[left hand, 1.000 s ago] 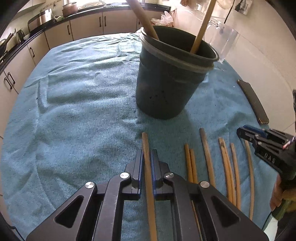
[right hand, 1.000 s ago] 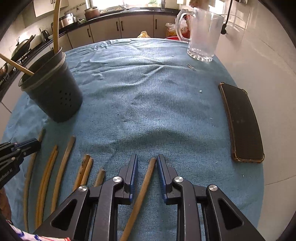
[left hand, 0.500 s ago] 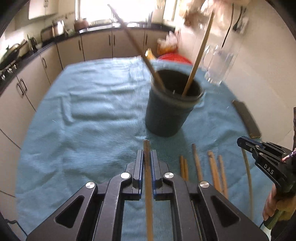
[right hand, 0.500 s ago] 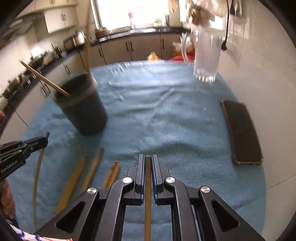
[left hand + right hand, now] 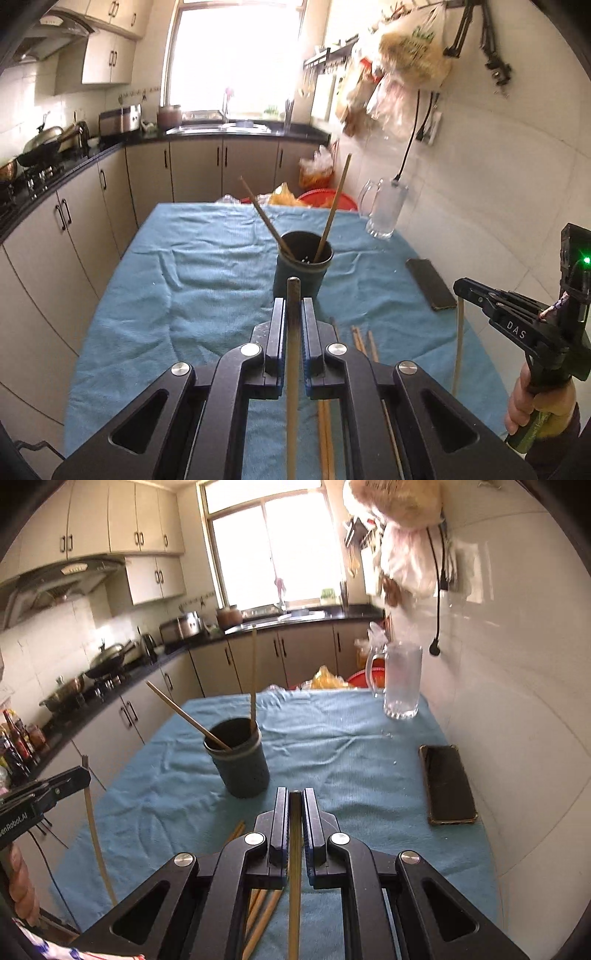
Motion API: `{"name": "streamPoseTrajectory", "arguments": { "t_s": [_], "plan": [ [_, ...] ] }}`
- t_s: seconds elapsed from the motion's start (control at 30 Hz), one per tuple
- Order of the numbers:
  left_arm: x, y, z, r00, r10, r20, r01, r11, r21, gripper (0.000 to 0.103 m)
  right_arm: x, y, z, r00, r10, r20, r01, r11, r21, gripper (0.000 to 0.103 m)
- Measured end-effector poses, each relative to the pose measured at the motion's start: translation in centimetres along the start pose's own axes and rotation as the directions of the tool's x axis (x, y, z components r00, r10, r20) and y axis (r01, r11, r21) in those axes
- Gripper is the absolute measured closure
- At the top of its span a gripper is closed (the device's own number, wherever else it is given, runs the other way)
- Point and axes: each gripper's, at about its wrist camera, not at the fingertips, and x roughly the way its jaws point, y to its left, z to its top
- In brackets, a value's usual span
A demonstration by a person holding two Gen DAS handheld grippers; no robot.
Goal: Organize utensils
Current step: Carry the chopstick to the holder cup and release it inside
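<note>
Holding one wooden stick per claw right now: your left claw (image 5: 293,317) is clamped on a wooden stick (image 5: 293,369), and your right claw (image 5: 295,812) is pinched around another stick (image 5: 294,867). Both are up off the counter (image 5: 207,280), on the near side of the dark utensil cup (image 5: 242,764). That cup's got two sticks (image 5: 253,672) leaning in it. A few loose sticks (image 5: 364,343) lie on the blue cloth just this side of the cup. Phone (image 5: 447,782) sits right of the cup, glass mug (image 5: 400,681) beyond it.
</note>
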Motion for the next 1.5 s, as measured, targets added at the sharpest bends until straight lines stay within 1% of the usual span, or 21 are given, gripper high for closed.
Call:
{"name": "streamPoseTrajectory", "arguments": {
  "t_s": [0.1, 0.4, 0.57, 0.73, 0.9, 1.07, 1.17, 1.37, 1.5],
  "plan": [
    [-1.6, -0.6, -0.4, 0.999, 0.005, 0.034, -0.006, 1.000, 0.011, 0.096, -1.3, 0.2, -0.1, 1.000, 0.007, 0.021, -0.007, 1.000, -0.002, 0.096],
    [-4.9, -1.2, -1.1, 0.997, 0.002, 0.080, -0.003, 1.000, 0.014, 0.096, -5.5, 0.2, -0.4, 0.995, 0.027, 0.094, -0.028, 1.000, 0.006, 0.096],
    [-6.9, -1.4, -1.3, 0.993, 0.000, 0.115, -0.002, 1.000, 0.021, 0.096, -7.0, 0.2, -0.4, 0.992, 0.038, 0.118, -0.038, 0.999, 0.002, 0.096],
    [-7.8, -1.6, -1.0, 0.990, 0.001, 0.138, -0.005, 1.000, 0.027, 0.096, -8.2, 0.8, 0.0, 0.988, 0.046, 0.146, -0.044, 0.999, -0.017, 0.096],
    [-8.1, -1.4, -0.2, 0.990, -0.012, 0.141, 0.009, 1.000, 0.025, 0.096, -9.1, 1.7, 1.1, 0.983, 0.054, 0.175, -0.048, 0.998, -0.041, 0.096],
    [-7.9, -1.0, 1.3, 0.990, -0.018, 0.140, 0.015, 1.000, 0.021, 0.096, -9.0, 2.8, 3.0, 0.978, 0.057, 0.202, -0.044, 0.997, -0.065, 0.096],
    [-7.8, -0.8, 2.8, 0.989, -0.021, 0.145, 0.018, 1.000, 0.021, 0.096, -8.6, 3.4, 4.3, 0.974, 0.057, 0.221, -0.040, 0.996, -0.082, 0.096],
    [-7.3, -0.6, 6.3, 0.981, -0.003, 0.193, -0.004, 0.999, 0.036, 0.096, -6.6, 5.0, 7.9, 0.963, 0.067, 0.260, -0.042, 0.994, -0.100, 0.096],
    [-6.3, -0.2, 9.0, 0.977, -0.014, 0.211, 0.009, 1.000, 0.022, 0.096, -4.7, 6.0, 10.7, 0.955, 0.074, 0.289, -0.048, 0.994, -0.093, 0.096]
  ]
}}
